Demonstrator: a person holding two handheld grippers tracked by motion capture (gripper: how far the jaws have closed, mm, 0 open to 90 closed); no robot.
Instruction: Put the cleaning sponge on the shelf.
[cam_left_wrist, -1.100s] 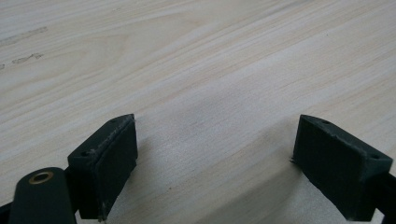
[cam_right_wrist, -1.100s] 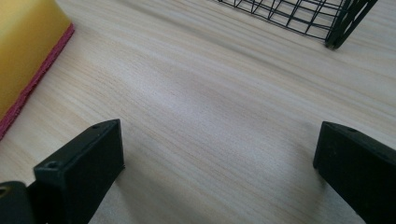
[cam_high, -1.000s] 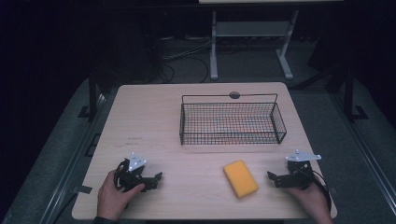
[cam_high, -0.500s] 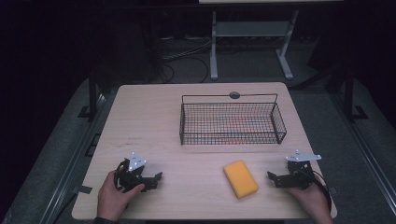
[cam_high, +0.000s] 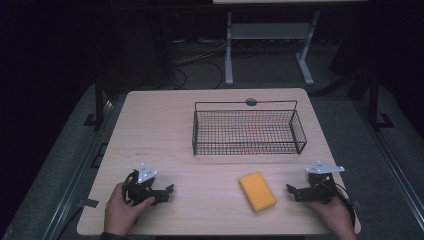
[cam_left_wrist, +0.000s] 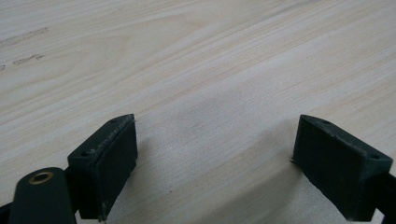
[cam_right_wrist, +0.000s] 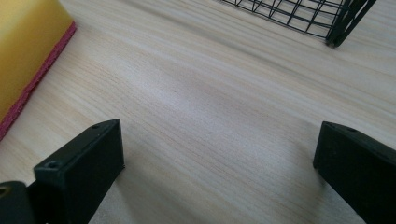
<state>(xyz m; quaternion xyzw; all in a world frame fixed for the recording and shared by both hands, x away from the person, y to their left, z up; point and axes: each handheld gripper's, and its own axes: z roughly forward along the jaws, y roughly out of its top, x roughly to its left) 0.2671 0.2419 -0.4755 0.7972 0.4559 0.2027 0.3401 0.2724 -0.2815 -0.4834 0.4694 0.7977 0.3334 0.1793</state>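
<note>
Right tool (cam_high: 295, 191), jaws spread, faces the sponge (cam_high: 257, 191) at lower center; a square, level approach suits; left tool (cam_high: 167, 191) rests spread.

A light wooden table (cam_high: 160, 130) with rounded corners. On it, toward the far right, stands an empty black wire basket (cam_high: 248, 131). Nearer the front edge, right of centre, a yellow sponge (cam_high: 257, 191) lies flat, well apart from the basket.

Pale matt wood-grain table (cam_high: 165, 125); thin black wire basket (cam_high: 248, 131); beside it, a yellow foam-like sponge (cam_high: 257, 191) with rough red underside.
</note>
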